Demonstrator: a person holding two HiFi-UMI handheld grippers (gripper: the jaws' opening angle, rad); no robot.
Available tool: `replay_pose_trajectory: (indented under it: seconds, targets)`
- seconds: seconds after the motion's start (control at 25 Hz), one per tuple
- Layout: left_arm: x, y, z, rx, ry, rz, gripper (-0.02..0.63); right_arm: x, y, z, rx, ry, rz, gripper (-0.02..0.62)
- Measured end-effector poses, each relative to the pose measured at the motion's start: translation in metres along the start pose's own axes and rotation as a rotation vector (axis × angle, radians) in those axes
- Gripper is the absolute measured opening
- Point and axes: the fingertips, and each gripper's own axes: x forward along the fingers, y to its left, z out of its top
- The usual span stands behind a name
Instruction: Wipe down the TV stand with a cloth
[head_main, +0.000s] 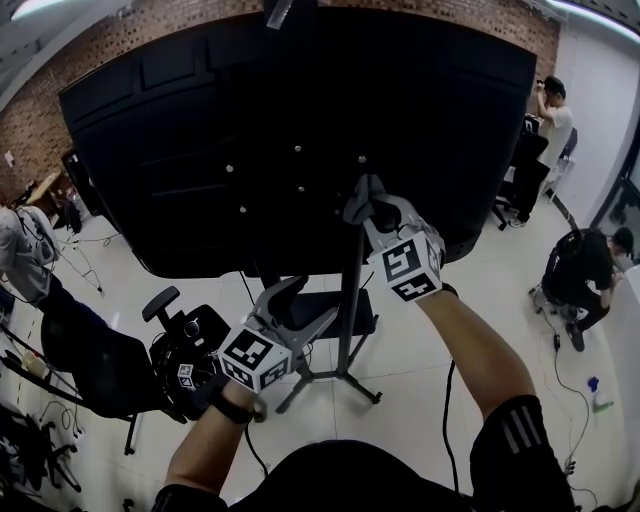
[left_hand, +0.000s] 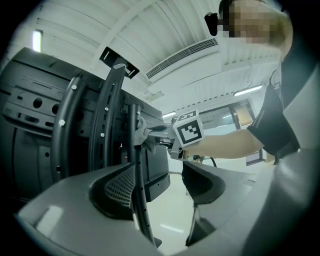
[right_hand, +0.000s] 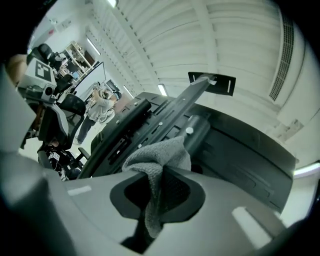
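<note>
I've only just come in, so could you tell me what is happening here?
A person holds a tool in each hand behind a black TV mounted on its stand. The right tool is shut on a grey cloth, held at the top of the stand's upright post. The left tool sits lower down by the post, jaws apart and gripping nothing.

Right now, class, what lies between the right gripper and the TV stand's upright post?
The grey cloth: the right gripper pinches it, bunched end against the post. The right gripper view shows the pinch, the head view the contact.
</note>
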Motion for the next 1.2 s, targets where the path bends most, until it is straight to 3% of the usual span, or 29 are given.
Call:
replay_pose_trajectory:
  seconds: [0.32, 0.48, 0.64, 0.92, 1.2]
  targets:
    - [0.000, 0.001, -0.023, -0.043, 0.024, -0.026, 0.324, 0.005, 0.032, -0.041, 0.104, 0.050, 0.033, 0.044]
    - [0.003, 0.003, -0.039, -0.071, 0.041, -0.033, 0.324, 0.008, 0.046, -0.045, 0.202, 0.050, 0.046, 0.092]
    - [0.004, 0.005, -0.057, -0.101, 0.062, -0.035, 0.324, 0.010, 0.064, -0.064, 0.261, 0.074, 0.042, 0.086]
    - [0.004, 0.008, -0.098, -0.161, 0.111, -0.033, 0.322, 0.007, 0.094, -0.101, 0.288, 0.111, 0.039, 0.069]
    - [0.003, 0.015, -0.158, -0.218, 0.187, -0.020, 0.322, 0.008, 0.146, -0.159, 0.327, 0.209, 0.103, 0.071]
